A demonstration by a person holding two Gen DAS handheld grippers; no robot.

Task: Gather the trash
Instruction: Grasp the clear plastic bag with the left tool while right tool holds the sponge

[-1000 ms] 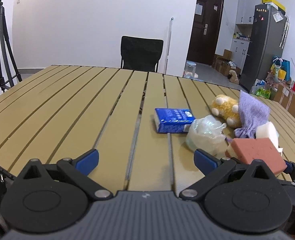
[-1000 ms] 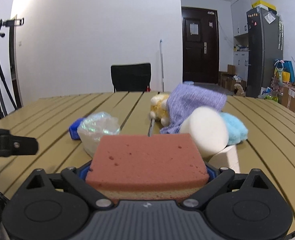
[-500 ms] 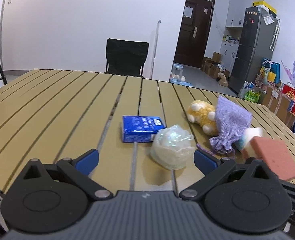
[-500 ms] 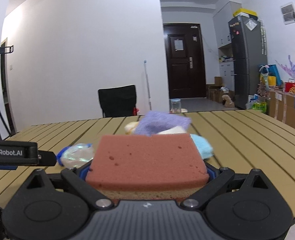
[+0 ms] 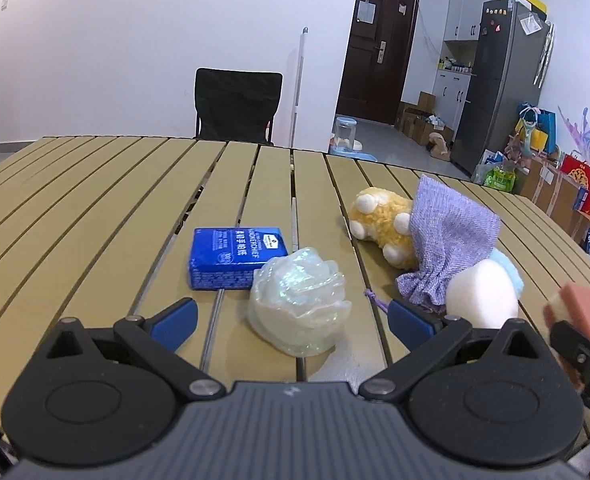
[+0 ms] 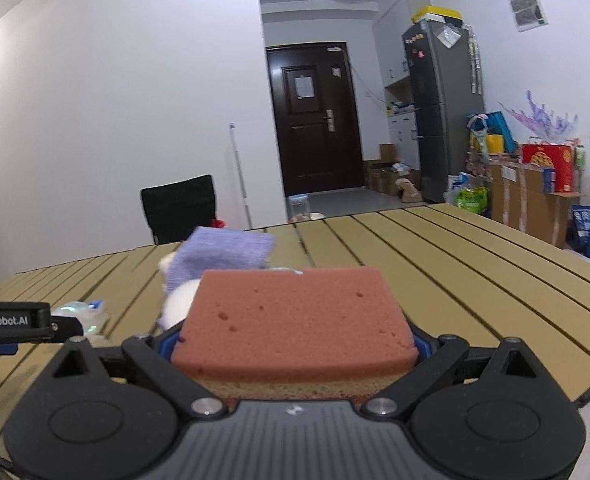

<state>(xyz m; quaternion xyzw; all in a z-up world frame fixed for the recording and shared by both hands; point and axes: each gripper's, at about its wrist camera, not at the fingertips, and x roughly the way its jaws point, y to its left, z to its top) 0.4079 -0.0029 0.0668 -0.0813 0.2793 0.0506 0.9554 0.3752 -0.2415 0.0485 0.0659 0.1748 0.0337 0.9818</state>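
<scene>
A pink-topped sponge sits clamped in my right gripper, lifted above the slatted table; the same sponge shows at the right edge of the left wrist view. My left gripper is open, its blue fingertips either side of a crumpled clear plastic wrapper lying just ahead. Behind the wrapper lies a blue tissue pack. To the right are a yellow plush toy, a purple knit pouch, a white round sponge and a pale blue puff.
The tan slatted table stretches left and far. A black chair stands behind its far edge. A dark door, a fridge and boxes with bags fill the room's right side.
My right gripper has lifted the sponge up and away from the pile, tilting the view upward. My left gripper has shifted so the plastic wrapper now lies centred between its fingers.
</scene>
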